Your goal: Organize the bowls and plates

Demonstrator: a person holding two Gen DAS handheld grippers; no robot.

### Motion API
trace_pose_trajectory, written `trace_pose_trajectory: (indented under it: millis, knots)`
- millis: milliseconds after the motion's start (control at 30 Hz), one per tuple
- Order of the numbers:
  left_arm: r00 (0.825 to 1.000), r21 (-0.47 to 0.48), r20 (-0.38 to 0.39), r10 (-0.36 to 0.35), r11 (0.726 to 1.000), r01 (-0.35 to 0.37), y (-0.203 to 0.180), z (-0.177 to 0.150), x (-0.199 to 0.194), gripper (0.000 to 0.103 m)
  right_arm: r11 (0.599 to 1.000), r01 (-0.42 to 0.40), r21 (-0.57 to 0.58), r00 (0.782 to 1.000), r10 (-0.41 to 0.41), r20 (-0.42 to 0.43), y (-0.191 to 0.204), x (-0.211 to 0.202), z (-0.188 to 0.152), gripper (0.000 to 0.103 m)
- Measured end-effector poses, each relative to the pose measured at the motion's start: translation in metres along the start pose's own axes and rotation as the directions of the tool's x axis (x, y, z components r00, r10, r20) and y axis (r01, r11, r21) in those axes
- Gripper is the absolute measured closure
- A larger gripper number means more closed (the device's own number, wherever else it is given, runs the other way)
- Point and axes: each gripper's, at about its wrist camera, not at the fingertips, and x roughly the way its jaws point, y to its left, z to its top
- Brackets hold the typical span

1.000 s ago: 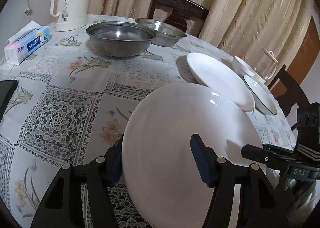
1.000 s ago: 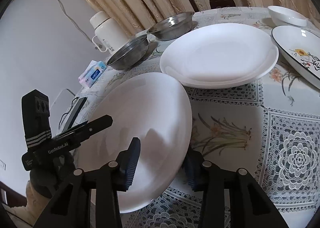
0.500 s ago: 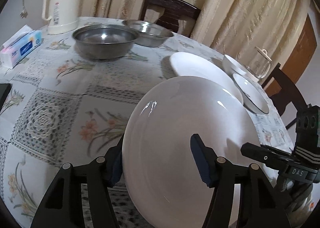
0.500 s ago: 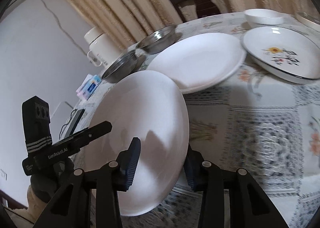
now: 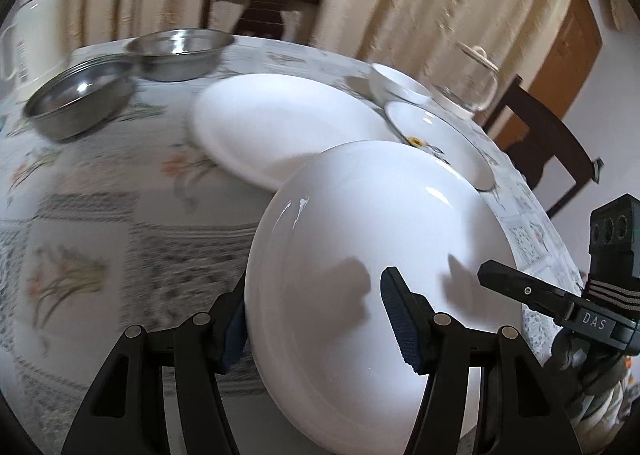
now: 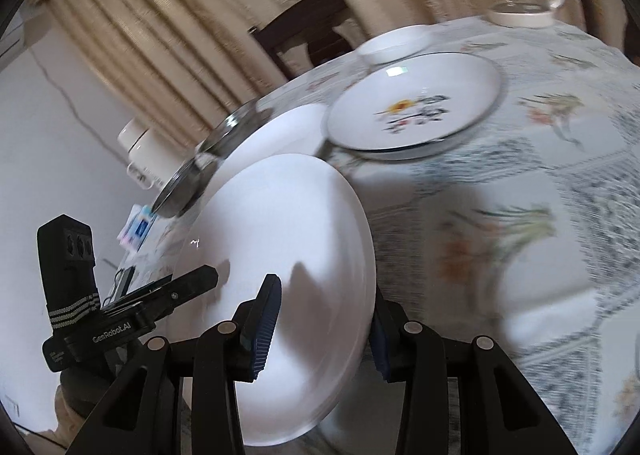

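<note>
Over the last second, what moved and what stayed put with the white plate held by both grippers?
The held white plate has travelled across the table toward the second white plate and the flowered plate, and now overlaps the second plate's near edge in view. The left gripper and right gripper stay clamped on opposite rims. The two steel bowls have not moved.

The counter [image 5: 100, 223] has a flowered lace cloth; on it stand two steel bowls [image 5: 80, 99], a white plate [image 5: 280, 127], a flowered plate [image 6: 416, 103], a small white bowl [image 6: 394, 43] and probably a glass jug [image 5: 472, 87].
</note>
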Motion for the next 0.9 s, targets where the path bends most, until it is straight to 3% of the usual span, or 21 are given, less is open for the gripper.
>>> trace_pose_trajectory:
  millis: [367,733,800,900]
  knots:
    - [0.998,0.071,-0.053,-0.037,0.997,0.041,-0.048,0.011,0.033,0.041,0.997,0.026,0.073,1.0,-0.025,-0.006,-0.031,-0.015,-0.003,0.06]
    - [0.998,0.094,-0.053,-0.03,0.995,0.034,-0.053,0.014,0.039,0.041,0.996,0.02,0.088,1.0,-0.02,0.002,-0.041,-0.022,-0.003,0.059]
    - [0.998,0.101,-0.049,-0.028,0.994,0.033,-0.054,0.015,0.039,0.041,0.995,0.057,0.084,0.998,-0.059,0.031,-0.041,-0.027,0.0,0.053]
    - [0.998,0.1,-0.047,-0.031,0.994,0.035,-0.053,0.016,0.038,0.04,0.992,0.077,0.098,0.995,-0.083,0.056,-0.045,-0.031,0.003,0.052]
